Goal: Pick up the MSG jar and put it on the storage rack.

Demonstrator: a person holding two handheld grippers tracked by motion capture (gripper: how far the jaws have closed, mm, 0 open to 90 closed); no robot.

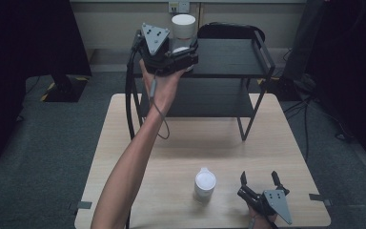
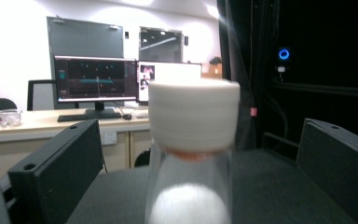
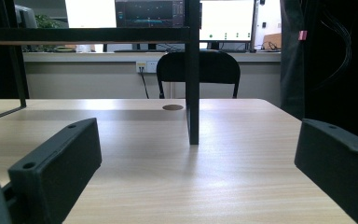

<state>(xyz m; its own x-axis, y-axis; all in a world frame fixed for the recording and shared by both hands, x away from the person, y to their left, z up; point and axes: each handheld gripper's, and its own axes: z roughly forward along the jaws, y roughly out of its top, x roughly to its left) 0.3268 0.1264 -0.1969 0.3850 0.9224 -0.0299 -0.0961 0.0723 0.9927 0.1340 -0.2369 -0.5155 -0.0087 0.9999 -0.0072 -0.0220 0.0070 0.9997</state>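
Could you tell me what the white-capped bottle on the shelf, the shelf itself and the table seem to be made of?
The bottle: seemingly clear plastic with a matte white ribbed cap; glass is possible, since the view is blurred. The shelf: probably dark matte-coated metal, judging by its thin frame legs. The table: light wood or wood-look laminate, with visible grain and a soft sheen.

Pale wood-grain bench [image 1: 171, 157], smooth with a soft sheen; matt black metal shelf [image 1: 228, 57]; clear plastic bottle [image 2: 189, 186], ribbed white cap [image 2: 193, 114].
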